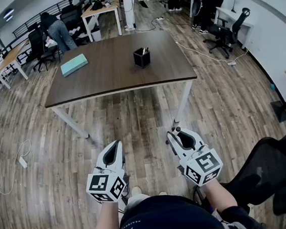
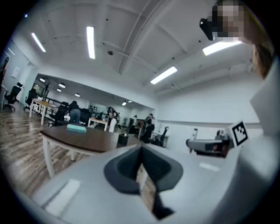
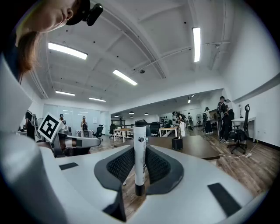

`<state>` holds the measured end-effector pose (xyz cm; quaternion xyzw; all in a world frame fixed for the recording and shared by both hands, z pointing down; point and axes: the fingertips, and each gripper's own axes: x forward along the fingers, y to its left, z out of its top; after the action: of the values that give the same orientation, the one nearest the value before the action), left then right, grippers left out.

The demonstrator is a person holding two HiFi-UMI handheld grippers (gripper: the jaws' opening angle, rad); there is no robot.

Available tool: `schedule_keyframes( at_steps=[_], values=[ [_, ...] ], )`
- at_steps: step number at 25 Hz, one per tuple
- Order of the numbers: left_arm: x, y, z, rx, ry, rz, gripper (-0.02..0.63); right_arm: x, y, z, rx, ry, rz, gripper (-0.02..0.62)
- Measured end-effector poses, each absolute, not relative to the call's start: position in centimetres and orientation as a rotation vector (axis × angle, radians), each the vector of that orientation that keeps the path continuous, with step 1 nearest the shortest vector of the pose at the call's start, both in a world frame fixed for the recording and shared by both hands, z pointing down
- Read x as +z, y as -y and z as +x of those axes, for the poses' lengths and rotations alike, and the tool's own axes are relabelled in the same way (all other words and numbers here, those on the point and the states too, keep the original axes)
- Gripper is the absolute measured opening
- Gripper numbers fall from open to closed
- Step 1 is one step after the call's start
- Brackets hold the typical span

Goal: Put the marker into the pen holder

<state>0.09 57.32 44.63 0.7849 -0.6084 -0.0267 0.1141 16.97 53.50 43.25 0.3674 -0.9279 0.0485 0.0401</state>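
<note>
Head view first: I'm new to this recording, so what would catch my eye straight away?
A white marker stands upright, clamped in the right tool, held low over the wood floor. Ahead, a black pen holder sits on the dark table, with a flat teal item toward its left end.

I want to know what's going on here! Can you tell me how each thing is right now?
marker: upright, clamped between the right gripper's jaws.
right gripper: shut on the marker.
left gripper: shut, nothing in it.
pen holder: standing upright on the table, something already sticking out of it.
teal book: lying flat on the table.
</note>
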Motion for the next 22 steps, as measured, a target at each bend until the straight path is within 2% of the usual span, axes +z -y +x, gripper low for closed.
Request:
schedule_keyframes(
  at_steps=[22],
  values=[
    [44.1, -58.0, 3.7, 0.035, 1.816, 2.366, 0.006, 43.4, -55.3, 19.3, 0.14, 2.868, 1.126, 0.071]
  ],
)
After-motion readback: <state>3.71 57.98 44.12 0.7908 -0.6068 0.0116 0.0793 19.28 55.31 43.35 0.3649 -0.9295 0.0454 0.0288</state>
